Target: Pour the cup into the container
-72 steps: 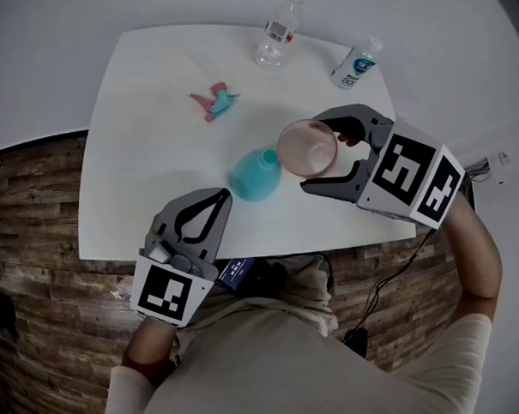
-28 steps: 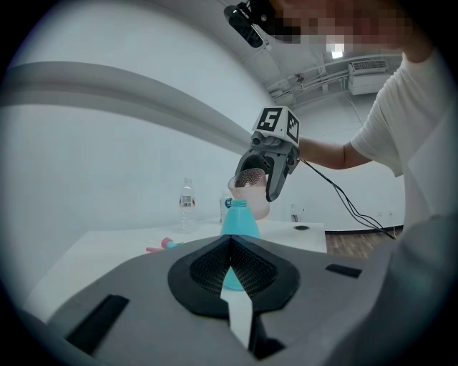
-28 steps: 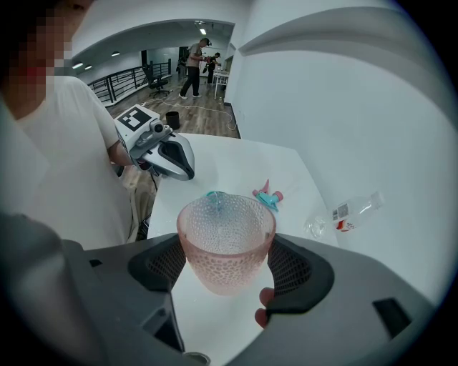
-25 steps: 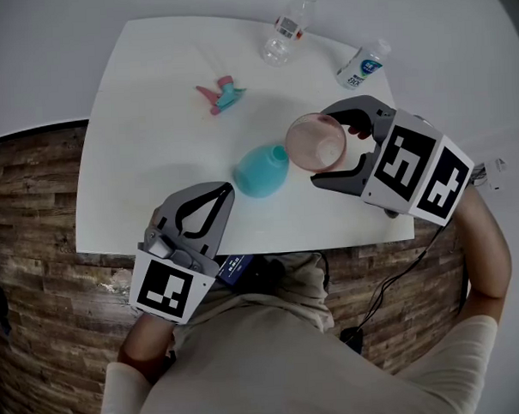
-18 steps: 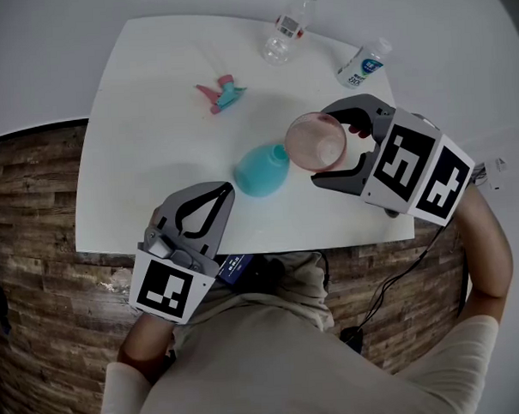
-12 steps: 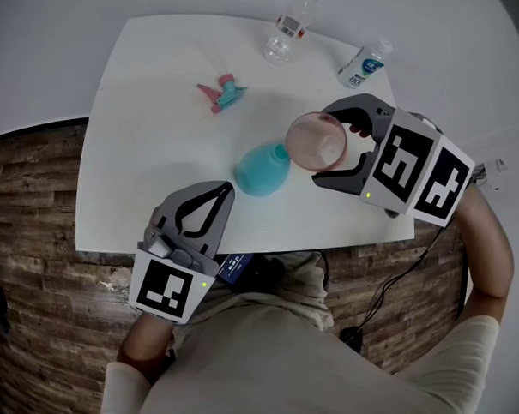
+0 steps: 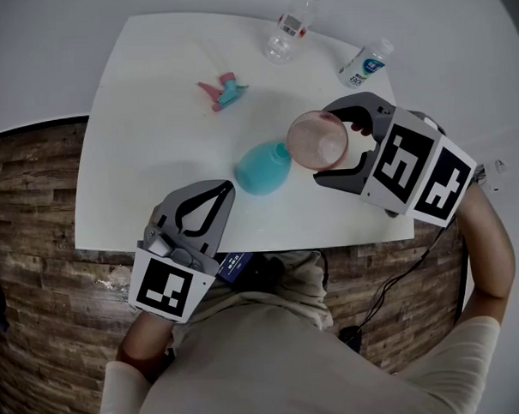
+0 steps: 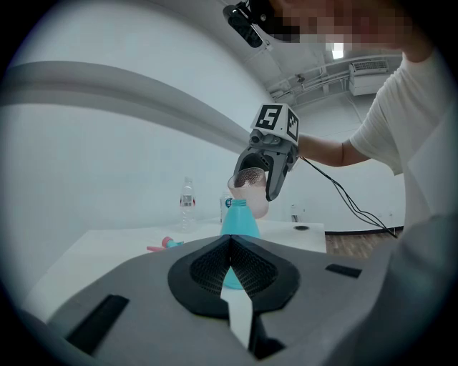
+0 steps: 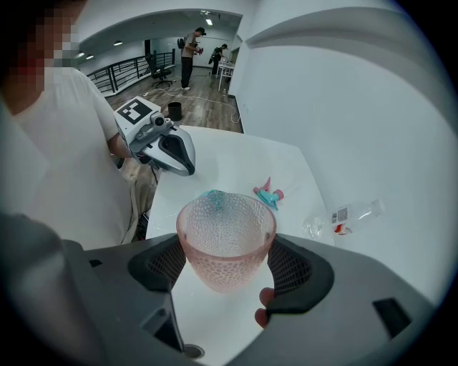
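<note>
My right gripper [image 7: 327,149] has its jaws clamped on the pink dimpled cup [image 7: 315,139], one on each side wall. Over the last few seconds I have carried it a little closer to the teal container [image 7: 260,169], which stands mid-table [image 7: 153,121]. In the last second it has hardly moved. The cup's rim now hangs tilted just beside the container's neck. I judge the pour is lined up or nearly so. I cannot make out any contents in the cup. My left gripper [image 7: 223,193] hovers near the table's front edge, jaws together on nothing.
</note>
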{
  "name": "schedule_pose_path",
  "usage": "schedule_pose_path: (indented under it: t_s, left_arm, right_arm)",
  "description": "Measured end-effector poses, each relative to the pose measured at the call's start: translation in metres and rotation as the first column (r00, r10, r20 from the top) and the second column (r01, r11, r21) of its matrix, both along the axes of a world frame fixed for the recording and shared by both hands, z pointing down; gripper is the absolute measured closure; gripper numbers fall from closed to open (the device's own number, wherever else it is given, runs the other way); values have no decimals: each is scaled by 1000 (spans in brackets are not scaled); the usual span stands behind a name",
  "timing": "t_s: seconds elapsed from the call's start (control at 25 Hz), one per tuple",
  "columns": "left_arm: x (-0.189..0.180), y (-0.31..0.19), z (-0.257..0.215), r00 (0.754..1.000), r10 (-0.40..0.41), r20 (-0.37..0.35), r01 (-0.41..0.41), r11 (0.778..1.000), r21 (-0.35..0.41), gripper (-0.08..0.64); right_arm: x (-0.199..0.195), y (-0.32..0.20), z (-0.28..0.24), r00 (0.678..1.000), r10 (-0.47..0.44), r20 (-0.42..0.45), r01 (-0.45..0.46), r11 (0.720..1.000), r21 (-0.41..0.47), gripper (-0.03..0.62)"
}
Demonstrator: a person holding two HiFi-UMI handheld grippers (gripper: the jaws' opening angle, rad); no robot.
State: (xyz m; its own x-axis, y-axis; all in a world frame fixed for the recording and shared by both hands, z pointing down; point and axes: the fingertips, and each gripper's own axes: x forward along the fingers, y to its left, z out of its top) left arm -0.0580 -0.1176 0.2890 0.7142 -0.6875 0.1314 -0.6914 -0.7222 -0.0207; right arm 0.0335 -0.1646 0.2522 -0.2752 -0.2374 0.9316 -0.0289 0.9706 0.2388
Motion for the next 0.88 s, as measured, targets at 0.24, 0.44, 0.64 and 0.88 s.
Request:
schedule_pose_path:
  t_s: [0.24,0.44,0.64,0.88]
  left_arm:
    - [-1,0,-1,1000,-1,-1,1,1000,1,549]
    - [-2,0,-1,1000,-3,-6,3,1000,-1,549]
    - [-5,1,-1,1000,-5,-5,5,1000,-1,549]
    - [-5,1,-2,1000,-3,-6,3,1000,2,549]
  right_arm:
    - [-1,-1,-1,1000,-7,-19,8,1000,12,227]
    - [-2,-3,-2,999,-13,-41,14,1000,17,227]
    - [-3,-2,-3,998,-20,-61,22,1000,23,227]
    - [-2,-2,-3,997,-26,-79,28,999,26,227]
